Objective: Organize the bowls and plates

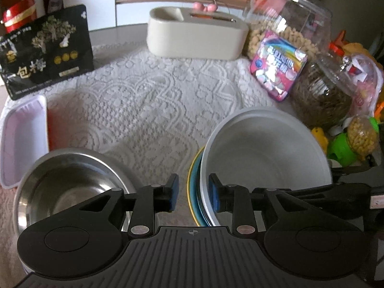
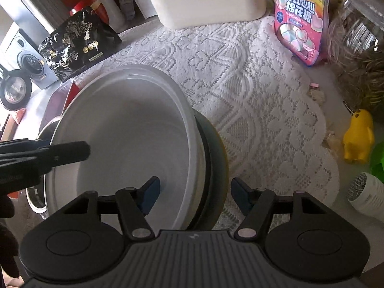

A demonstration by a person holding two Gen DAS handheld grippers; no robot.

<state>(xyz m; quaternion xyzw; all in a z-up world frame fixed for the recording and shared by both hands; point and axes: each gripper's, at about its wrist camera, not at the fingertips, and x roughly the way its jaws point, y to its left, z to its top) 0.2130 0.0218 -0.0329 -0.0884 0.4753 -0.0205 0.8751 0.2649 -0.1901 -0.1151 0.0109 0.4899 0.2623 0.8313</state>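
Observation:
A large white bowl (image 1: 264, 148) sits stacked on a blue plate and a yellow-rimmed plate (image 1: 193, 192) on the lace cloth. My left gripper (image 1: 194, 193) is open, its jaws straddling the left rim of the bowl and plates. A steel bowl (image 1: 64, 187) stands to its left. In the right wrist view the white bowl (image 2: 124, 129) rests on the dark plate (image 2: 216, 168). My right gripper (image 2: 195, 196) is open, its jaws on either side of the bowl's and plates' right rim. The left gripper's finger (image 2: 69, 154) reaches over the bowl's left rim.
A white-and-red tray (image 1: 21, 139) lies at the left. A black pouch (image 1: 45, 50), cream container (image 1: 196, 33), pink marshmallow bag (image 1: 278, 67) and glass jars (image 1: 321, 91) stand at the back and right. A yellow duck toy (image 2: 357, 136) and white mesh object (image 2: 367, 192) are at right.

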